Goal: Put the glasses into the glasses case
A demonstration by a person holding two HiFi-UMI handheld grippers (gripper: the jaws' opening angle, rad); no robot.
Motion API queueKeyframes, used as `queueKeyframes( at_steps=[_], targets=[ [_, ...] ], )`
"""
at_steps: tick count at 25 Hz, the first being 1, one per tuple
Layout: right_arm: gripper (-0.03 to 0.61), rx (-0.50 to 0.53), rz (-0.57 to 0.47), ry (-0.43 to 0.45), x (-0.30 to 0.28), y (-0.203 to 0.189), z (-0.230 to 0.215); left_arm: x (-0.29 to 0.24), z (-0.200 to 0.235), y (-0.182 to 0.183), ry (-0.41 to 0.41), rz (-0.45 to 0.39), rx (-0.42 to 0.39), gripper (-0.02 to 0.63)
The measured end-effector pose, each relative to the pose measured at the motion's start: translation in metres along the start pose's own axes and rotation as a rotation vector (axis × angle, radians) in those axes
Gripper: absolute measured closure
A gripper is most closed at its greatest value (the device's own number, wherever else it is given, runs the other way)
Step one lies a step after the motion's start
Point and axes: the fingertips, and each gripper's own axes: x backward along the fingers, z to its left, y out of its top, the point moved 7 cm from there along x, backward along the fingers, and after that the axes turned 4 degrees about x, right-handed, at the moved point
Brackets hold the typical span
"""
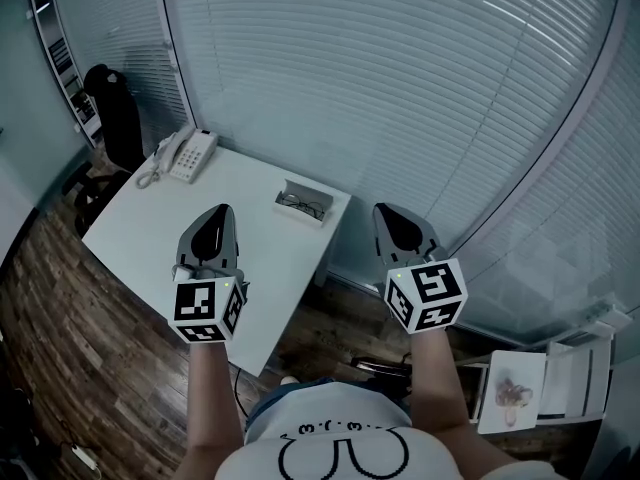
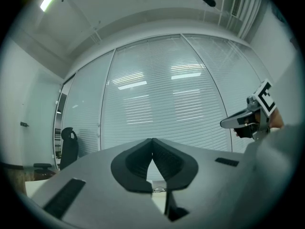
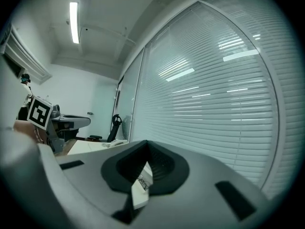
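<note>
Head view first: both of my grippers are held level and side by side. The left gripper (image 1: 220, 213) is over the table (image 1: 140, 223), and the right gripper (image 1: 386, 210) is off the table's edge at 3 o'clock. Left gripper view shows my jaws pressed together at the tips with nothing between them. Right gripper view shows the same, pads closed on nothing.

The glasses (image 1: 306, 207) appear to lie inside the open white case (image 1: 290, 193). It sits at 1 o'clock from my left gripper and 10 o'clock from my right, near the table's far corner. That fits glasses already set in and my hands drawn clear. It also fits glasses simply waiting in an open box.

Any reach toward that thin frame calls for jaws spread beforehand, a slow level line, and contact on the frame rather than the lenses.

Hard to make out:
- whether the arms are folded
- whether the case has a lid at all

In both gripper views the case peeps only through the slot under my jaws. A phone (image 1: 190, 155) sits at 10 o'clock of the case.
</note>
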Motion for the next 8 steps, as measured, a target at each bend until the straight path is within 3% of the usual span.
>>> queueKeyframes(
  at_steps=[8],
  targets=[
    [0.568,0.016,-0.002,-0.022,-0.0009,0.0038,-0.004,-0.006,-0.0012,0.0009,-0.02,-0.005,-0.002,0.597]
  ],
)
